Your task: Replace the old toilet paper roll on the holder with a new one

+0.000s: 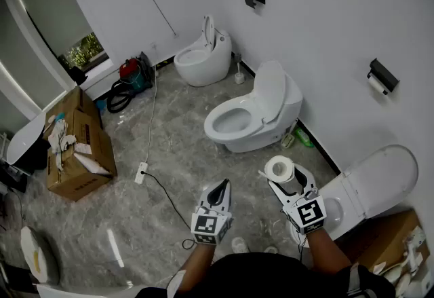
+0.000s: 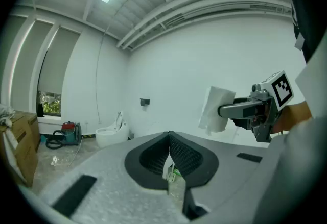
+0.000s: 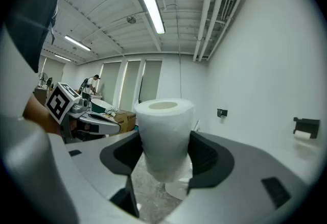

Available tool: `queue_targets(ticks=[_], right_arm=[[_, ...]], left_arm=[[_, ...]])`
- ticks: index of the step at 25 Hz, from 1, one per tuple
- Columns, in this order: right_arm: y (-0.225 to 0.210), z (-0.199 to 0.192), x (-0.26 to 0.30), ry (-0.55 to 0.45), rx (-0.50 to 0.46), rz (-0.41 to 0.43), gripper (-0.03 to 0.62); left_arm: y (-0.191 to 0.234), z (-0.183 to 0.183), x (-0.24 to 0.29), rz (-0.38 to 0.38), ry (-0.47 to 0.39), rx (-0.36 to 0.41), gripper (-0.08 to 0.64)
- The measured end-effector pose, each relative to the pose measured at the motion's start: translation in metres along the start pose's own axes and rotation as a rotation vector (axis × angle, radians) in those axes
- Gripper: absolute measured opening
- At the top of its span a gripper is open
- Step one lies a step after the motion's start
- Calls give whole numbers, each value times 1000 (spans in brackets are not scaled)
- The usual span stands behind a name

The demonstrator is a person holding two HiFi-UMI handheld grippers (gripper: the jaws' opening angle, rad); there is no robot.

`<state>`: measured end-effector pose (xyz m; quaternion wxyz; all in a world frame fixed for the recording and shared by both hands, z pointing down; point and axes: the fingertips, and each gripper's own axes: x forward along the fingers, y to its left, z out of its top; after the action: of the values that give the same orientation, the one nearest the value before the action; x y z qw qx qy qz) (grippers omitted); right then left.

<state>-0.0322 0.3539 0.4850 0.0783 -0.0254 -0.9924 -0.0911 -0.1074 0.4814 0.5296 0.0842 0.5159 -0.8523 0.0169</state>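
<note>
The new toilet paper roll point(image 3: 164, 136) is gripped upright between the wide-set pads of the right tool point(image 3: 166, 155), close before the person. Beside it, the left tool point(image 2: 169, 154) is held shut, with nothing in it. Farther off, the black holder point(image 1: 383, 75) is seen on the white wall, the old roll point(image 1: 376, 85) mounted under it.

White walls point(image 1: 325, 18) meet a grey marbled floor point(image 1: 180, 154). White toilets point(image 1: 251, 117) line the right wall; a cardboard box point(image 1: 81, 154) sits below the window point(image 1: 85, 52).
</note>
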Motion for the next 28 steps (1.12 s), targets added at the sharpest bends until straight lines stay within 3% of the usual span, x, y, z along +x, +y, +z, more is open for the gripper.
queue_targets(ticks=[11,15,28], right_arm=[[3,9,-14,-22,7,-39,273],[10,16,-13,-68,89,-63,274],[-16,5,-4,-56,136,-203,275]], left_arm=[[-3,17,-9,22,-58,19,6],[9,26,-22,37,-106,23,6],[12,26,3,-71,-96,59,6]])
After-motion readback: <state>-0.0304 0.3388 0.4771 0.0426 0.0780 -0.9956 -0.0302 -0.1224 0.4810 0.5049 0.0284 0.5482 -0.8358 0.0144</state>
